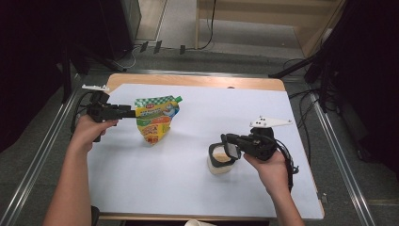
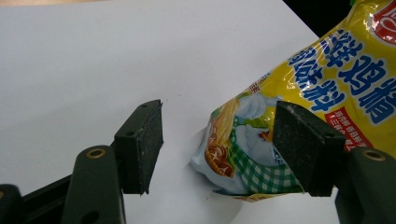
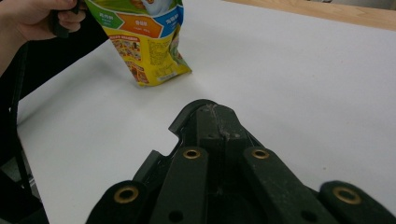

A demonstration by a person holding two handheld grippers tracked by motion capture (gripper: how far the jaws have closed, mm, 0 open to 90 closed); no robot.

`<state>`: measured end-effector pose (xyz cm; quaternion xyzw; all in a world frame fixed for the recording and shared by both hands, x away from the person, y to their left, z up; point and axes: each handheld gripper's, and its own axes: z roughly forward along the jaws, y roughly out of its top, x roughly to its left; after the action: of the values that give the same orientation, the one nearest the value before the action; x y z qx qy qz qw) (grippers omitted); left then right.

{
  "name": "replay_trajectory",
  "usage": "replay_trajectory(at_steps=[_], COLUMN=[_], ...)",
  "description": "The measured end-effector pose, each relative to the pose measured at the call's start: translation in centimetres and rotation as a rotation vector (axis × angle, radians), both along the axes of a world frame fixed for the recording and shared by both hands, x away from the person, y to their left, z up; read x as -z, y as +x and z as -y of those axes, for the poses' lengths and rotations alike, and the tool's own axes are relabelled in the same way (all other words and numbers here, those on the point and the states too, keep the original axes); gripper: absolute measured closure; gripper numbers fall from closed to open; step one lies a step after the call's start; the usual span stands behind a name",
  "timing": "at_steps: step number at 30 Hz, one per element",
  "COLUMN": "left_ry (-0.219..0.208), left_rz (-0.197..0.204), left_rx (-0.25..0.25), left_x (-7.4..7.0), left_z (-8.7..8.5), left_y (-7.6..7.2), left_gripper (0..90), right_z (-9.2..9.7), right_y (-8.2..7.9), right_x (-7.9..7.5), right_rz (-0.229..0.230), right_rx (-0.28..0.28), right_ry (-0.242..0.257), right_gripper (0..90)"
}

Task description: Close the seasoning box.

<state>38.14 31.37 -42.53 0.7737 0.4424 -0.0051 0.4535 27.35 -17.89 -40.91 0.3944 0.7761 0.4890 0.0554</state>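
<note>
High view: left tool (image 1: 128,111) meets the top-left edge of the yellow seasoning pouch (image 1: 156,118), which stands tilted on the white sheet (image 1: 188,179) covering the desk (image 1: 197,81). Cup (image 1: 220,160) of tan stuff sits right of and nearer the person than the pouch, well apart. Right tool (image 1: 226,143) is at the cup's rim.

Left gripper view: jaws stand wide apart; pouch (image 2: 299,116) lies btwn them, hard against the right pad (image 2: 303,144), clear gap to the left pad. No squeeze seen, so not a real grip.

Right gripper view: right tool (image 3: 212,123) jaws closed tight, prob. pinching the cup rim; can't confirm contact. Pouch (image 3: 149,42) far off, upper left.

Judgement: early stage. Spout faces away from the cup; pouch not yet moved over it, no pour yet.
</note>
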Motion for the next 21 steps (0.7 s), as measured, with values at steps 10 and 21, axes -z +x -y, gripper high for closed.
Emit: replay_trajectory(at_steps=[10,21], left_ry=[-0.004,-0.006], left_rz=[-0.001,-0.001], left_rx=[-0.002,0.002], left_x=[0.1,0.2], left_z=[0.0,0.0], left_y=[0.1,0.1], left_gripper=[34.3,34.2], right_z=[-1.8,-3.6], right_y=[-0.2,-0.2], right_x=[1.0,2.7], right_rz=[0.002,-0.009], right_rx=[-0.062,-0.120], right_ry=[-0.025,-0.099], right_gripper=[90.0,90.0])
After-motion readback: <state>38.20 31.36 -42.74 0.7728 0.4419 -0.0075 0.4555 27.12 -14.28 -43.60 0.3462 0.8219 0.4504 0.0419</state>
